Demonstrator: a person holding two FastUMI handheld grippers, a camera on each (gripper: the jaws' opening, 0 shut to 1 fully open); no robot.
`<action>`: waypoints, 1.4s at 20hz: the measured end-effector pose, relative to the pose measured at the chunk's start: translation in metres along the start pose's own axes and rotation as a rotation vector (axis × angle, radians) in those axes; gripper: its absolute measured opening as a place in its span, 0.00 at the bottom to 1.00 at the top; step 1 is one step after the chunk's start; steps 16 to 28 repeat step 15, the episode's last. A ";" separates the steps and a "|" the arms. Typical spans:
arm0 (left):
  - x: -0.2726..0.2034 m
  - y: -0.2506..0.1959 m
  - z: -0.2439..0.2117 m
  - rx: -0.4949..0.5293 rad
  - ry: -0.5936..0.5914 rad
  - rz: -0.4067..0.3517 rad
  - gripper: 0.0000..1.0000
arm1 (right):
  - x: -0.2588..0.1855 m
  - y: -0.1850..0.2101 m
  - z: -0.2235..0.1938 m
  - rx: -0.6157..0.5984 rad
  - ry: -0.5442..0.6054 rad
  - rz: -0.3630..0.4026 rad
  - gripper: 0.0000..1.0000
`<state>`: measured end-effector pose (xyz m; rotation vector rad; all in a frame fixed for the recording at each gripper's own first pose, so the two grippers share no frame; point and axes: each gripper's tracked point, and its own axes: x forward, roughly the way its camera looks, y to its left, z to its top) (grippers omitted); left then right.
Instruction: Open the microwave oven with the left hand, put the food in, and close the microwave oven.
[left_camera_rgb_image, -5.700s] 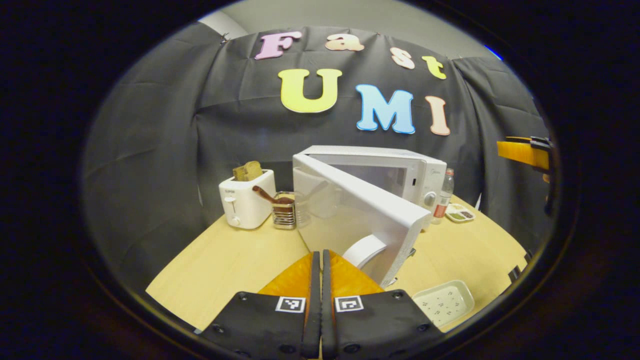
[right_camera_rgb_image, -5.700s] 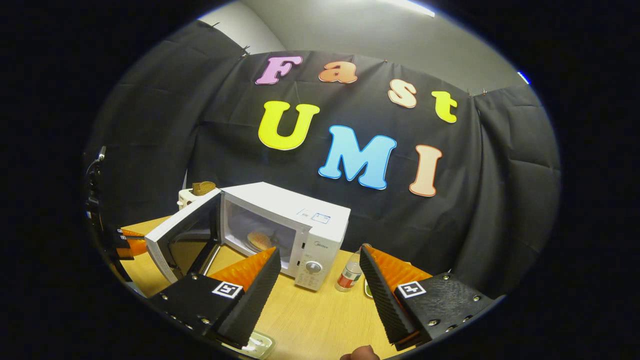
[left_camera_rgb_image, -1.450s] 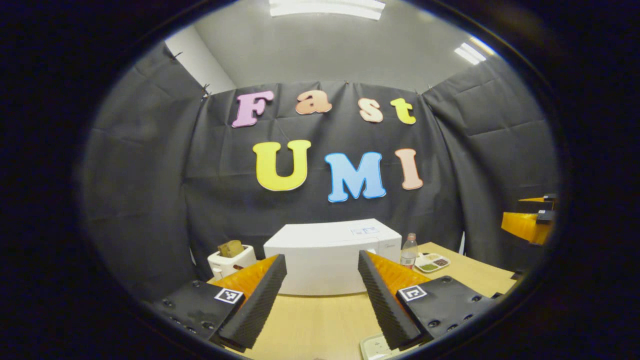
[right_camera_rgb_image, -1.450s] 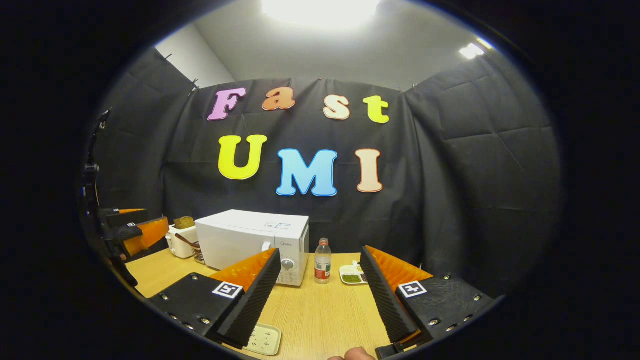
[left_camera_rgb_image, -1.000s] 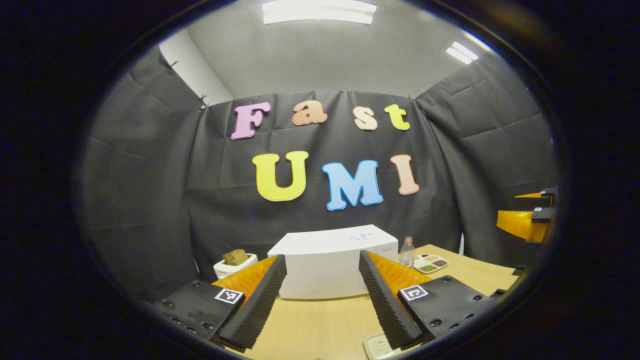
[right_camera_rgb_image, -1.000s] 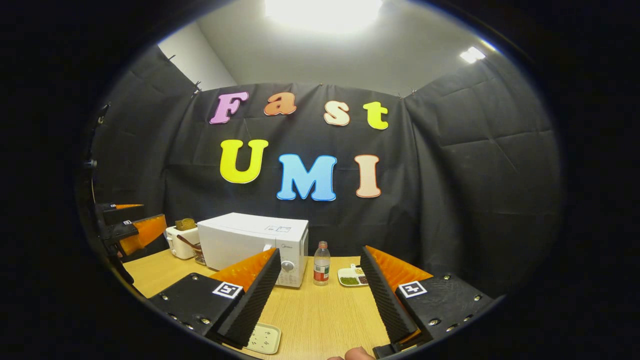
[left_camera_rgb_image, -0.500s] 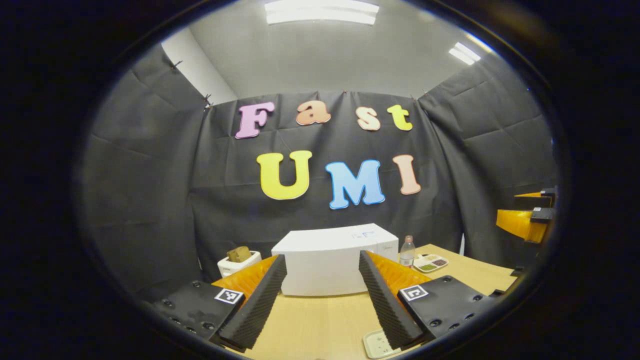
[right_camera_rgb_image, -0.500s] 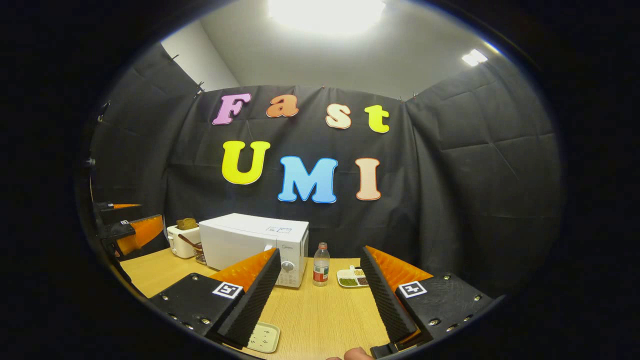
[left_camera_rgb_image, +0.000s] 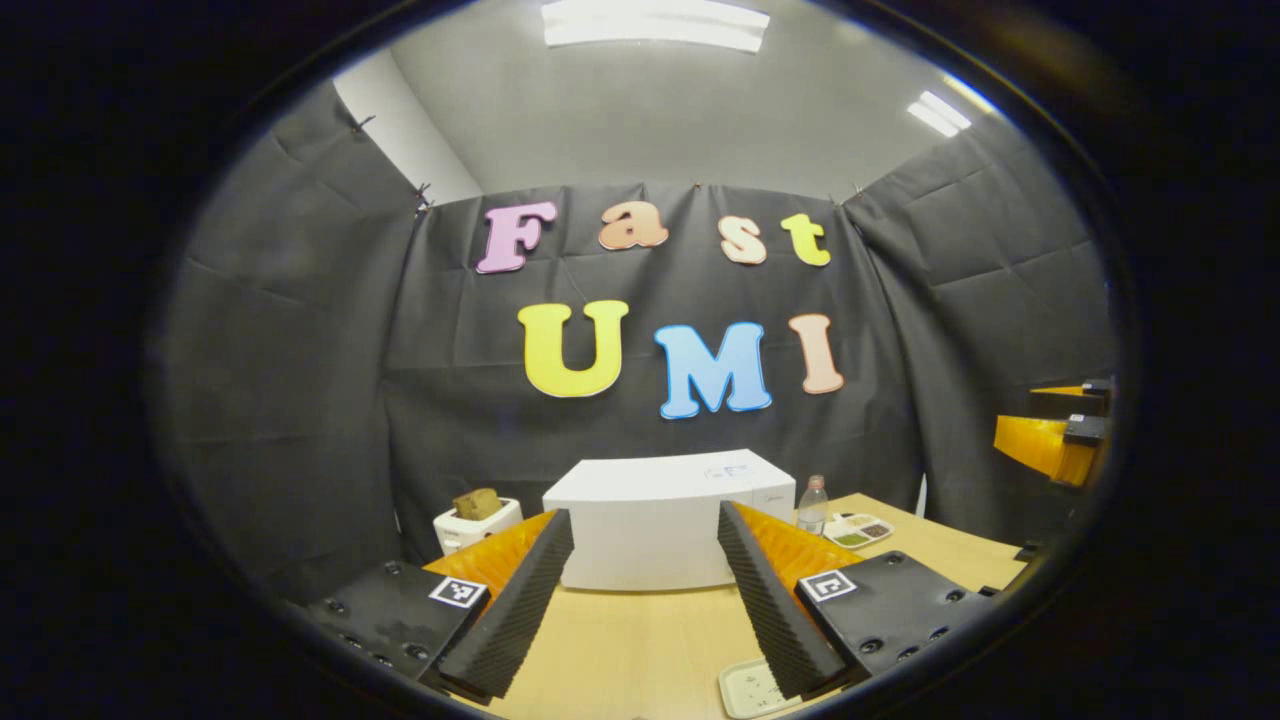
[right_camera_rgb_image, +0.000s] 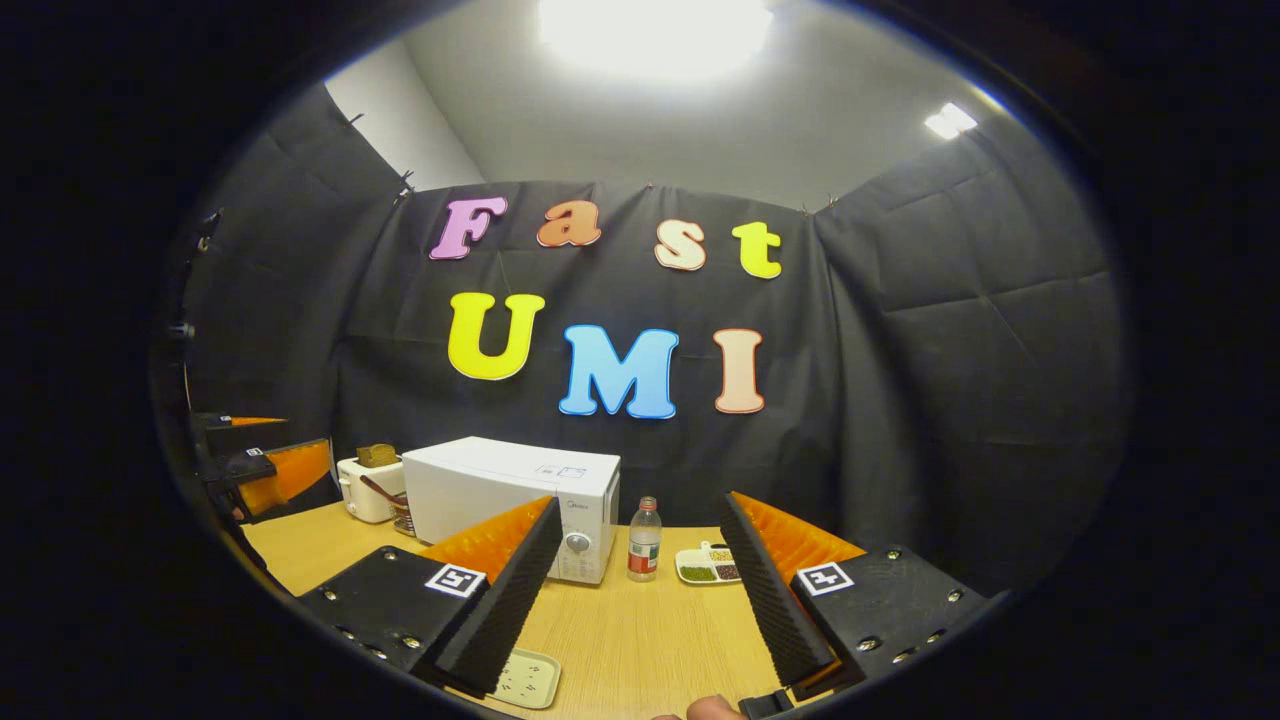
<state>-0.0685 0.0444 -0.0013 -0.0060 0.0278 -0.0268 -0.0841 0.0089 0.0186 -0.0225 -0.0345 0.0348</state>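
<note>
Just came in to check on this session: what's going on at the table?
A person holds both grippers back from the table, empty. The left gripper and right gripper have their jaws apart. The white microwave has its door shut, standing between the toaster and the bottle. The closing step looks done.

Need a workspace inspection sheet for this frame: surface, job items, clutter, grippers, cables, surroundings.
Surface: light wooden table, bare in the middle.
Job's things: white microwave oven, door closed; food not visible.
Clutter: white toaster holding a brown slice, left of the oven; clear plastic bottle with red label and white divided dish to its right; pale rectangular tray at the near edge.
Grippers: left gripper open, empty; right gripper open, empty; both away from the oven.
Cables: nothing seen.
Surroundings: black cloth walls, grey ceiling, lights on.
</note>
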 end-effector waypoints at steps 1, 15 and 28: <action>0.000 -0.001 0.000 0.002 0.001 -0.001 0.99 | 0.000 -0.001 0.000 0.001 0.000 -0.001 0.97; -0.007 -0.004 0.002 0.009 -0.005 -0.006 0.98 | -0.006 -0.004 0.005 0.010 -0.019 -0.002 0.97; -0.007 -0.004 0.002 0.009 -0.005 -0.006 0.98 | -0.006 -0.004 0.005 0.010 -0.019 -0.002 0.97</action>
